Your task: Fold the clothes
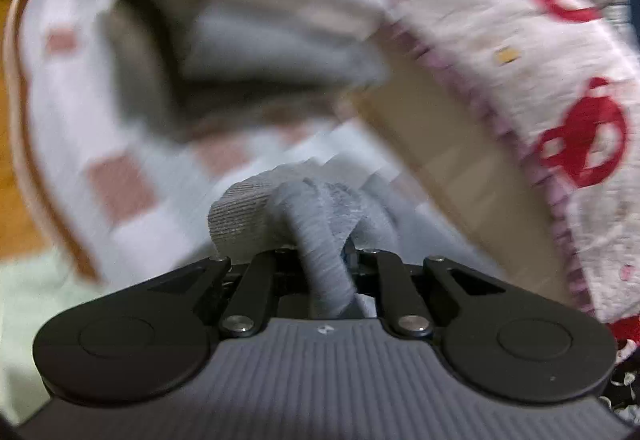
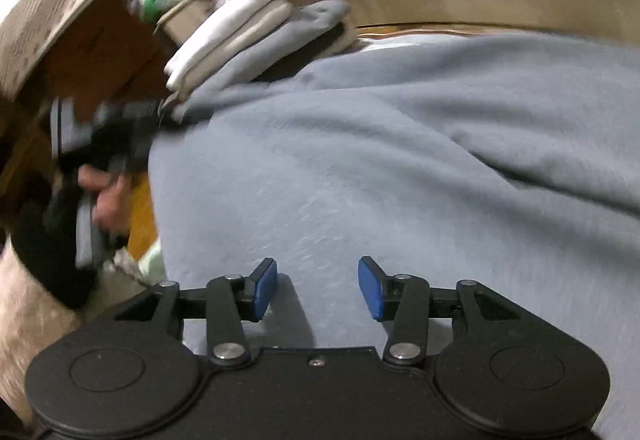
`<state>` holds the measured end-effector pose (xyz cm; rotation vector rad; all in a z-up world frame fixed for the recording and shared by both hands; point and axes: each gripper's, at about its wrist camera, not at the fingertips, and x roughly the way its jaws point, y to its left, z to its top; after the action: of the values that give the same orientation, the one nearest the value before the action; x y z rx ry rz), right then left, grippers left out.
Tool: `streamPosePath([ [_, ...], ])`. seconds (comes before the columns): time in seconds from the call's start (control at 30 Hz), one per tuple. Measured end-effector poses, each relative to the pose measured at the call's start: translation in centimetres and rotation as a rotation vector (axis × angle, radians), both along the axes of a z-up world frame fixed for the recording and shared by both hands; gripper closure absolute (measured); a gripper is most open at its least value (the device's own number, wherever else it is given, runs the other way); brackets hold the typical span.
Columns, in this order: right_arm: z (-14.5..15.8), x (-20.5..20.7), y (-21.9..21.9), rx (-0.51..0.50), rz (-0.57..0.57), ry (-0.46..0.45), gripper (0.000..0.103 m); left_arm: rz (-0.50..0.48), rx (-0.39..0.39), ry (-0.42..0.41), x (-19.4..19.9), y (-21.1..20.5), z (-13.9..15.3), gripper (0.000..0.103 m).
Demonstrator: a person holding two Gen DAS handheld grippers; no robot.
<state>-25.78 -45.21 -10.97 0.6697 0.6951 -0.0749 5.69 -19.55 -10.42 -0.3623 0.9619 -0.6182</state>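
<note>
A pale blue-grey garment (image 2: 400, 159) lies spread wide across the right wrist view. My right gripper (image 2: 318, 290) hovers just over its near part, open, its blue pads (image 2: 264, 288) apart with nothing between them. In the left wrist view my left gripper (image 1: 320, 256) is shut on a bunched fold of the blue-grey garment (image 1: 316, 224). The right wrist view also shows the left gripper (image 2: 168, 107) at the garment's far left corner, held by a person's hand (image 2: 104, 195). The left wrist view is blurred by motion.
A stack of folded clothes (image 2: 240, 35), white, cream and grey, sits behind the garment; the folded stack (image 1: 256, 31) looks blurred from the left. A white blanket with red prints (image 1: 560, 79) drapes over a tan surface. A cardboard box (image 2: 72, 19) stands at the left.
</note>
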Motion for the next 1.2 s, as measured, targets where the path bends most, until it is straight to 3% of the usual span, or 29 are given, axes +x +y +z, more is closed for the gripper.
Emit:
streamPosePath([
  [0.07, -0.8, 0.0, -1.0, 0.057, -0.054, 0.079, 0.049, -0.013, 0.149, 0.035, -0.2, -1.2, -1.8, 0.092],
  [0.1, -1.2, 0.0, -1.5, 0.086, -0.081, 0.119, 0.048, -0.026, 0.197, 0.028, -0.3, -1.7, -2.1, 0.091],
  [0.17, -1.8, -0.1, -1.6, 0.048, -0.102, 0.218, 0.048, -0.043, 0.255, 0.005, -0.5, -2.4, -2.2, 0.089],
  [0.23, -2.1, -0.6, -1.5, 0.007, -0.110, 0.299, 0.048, -0.043, 0.272, -0.006, -0.6, -2.4, -2.1, 0.085],
  [0.3, -2.3, -2.1, -1.5, 0.040, -0.116, 0.313, 0.048, -0.034, 0.290, 0.008, -0.5, -2.3, -2.4, 0.076],
  [0.43, -1.4, -7.4, -3.0, 0.102, -0.159, 0.267, 0.048, -0.016, 0.314, 0.030, -0.3, -2.0, -2.7, 0.068],
  [0.67, 2.9, -20.4, -9.2, -0.119, -0.353, 0.335, 0.048, 0.011, 0.328, -0.093, -3.6, -2.0, 0.8, 0.068],
  [0.83, 3.1, -29.8, -13.6, -0.211, -0.562, 0.352, 0.048, 0.033, 0.334, -0.195, -6.4, -1.9, 3.8, 0.066],
  [0.87, 2.7, -30.9, -14.2, -0.237, -0.598, 0.365, 0.048, 0.019, 0.328, -0.249, -7.3, -2.4, 5.0, 0.063],
  [0.93, 1.8, -32.5, -15.3, -0.280, -0.665, 0.380, 0.048, -0.055, 0.313, -0.374, -9.4, -4.5, 7.5, 0.058],
  [1.0, 0.7, -33.6, -16.5, -0.318, -0.739, 0.399, 0.046, -0.178, 0.274, -0.427, -11.2, -7.6, 8.6, 0.040],
  [1.1, -1.0, -35.3, -18.9, -0.355, -0.821, 0.427, 0.046, -0.450, 0.254, -0.343, -12.7, -13.7, 7.0, 0.038],
  [1.2, -2.5, -36.3, -21.0, -0.379, -0.844, 0.449, 0.046, -0.638, 0.326, -0.399, -15.2, -19.4, 4.5, 0.038],
])
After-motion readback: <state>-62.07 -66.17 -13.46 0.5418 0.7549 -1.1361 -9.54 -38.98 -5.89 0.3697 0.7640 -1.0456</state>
